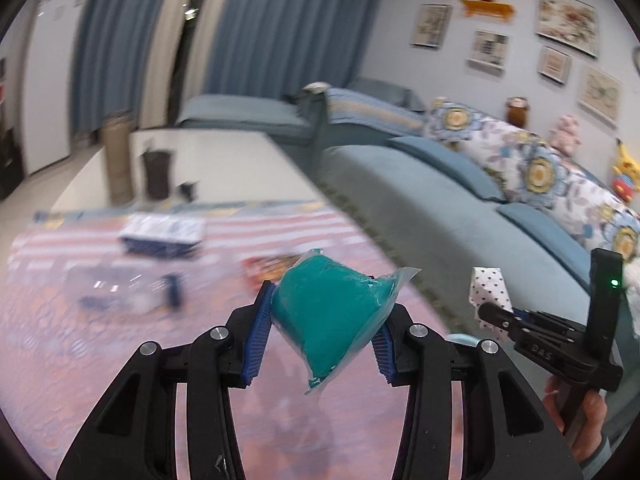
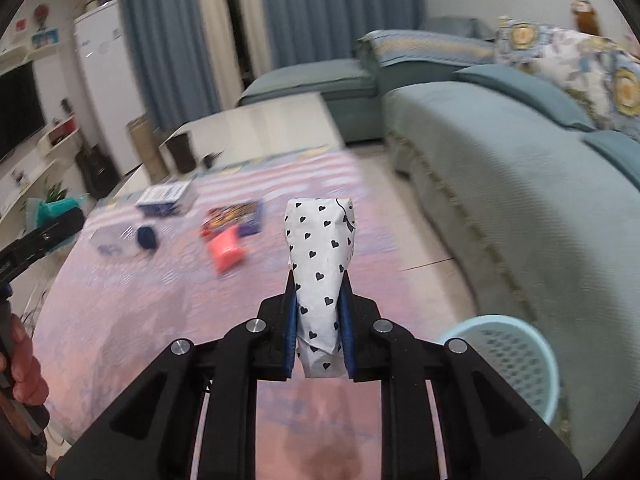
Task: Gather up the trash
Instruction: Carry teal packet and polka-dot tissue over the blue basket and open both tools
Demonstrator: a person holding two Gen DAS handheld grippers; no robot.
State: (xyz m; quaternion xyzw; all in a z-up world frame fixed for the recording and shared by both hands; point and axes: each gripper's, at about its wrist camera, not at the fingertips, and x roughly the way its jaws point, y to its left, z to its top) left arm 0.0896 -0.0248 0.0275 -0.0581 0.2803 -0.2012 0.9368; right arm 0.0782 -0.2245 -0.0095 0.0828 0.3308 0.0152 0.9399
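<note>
Left gripper (image 1: 320,320): clamped on a teal packet in clear wrap (image 1: 328,312), held above the pink tablecloth (image 1: 100,340).
Right gripper (image 2: 319,320): clenched on a white heart-print paper wrapper (image 2: 320,264), upright between the pads.
Basket: pale blue mesh wastebasket (image 2: 516,360) on the floor beside the sofa (image 2: 500,168).
Table litter: blurred pink item (image 2: 226,250), colourful packet (image 2: 236,216), box (image 2: 166,198).

Home living room. A long blue-grey sofa (image 1: 420,184) ran along the wall with flowered cushions (image 1: 516,148) on it, framed pictures (image 1: 566,20) hung above, soft toys (image 1: 624,168) sat on the sofa back. Blue curtains (image 2: 320,12) covered the window, a TV (image 2: 18,108) and white fridge (image 2: 106,80) stood opposite, a pink rug (image 2: 132,300) lay on the floor.
</note>
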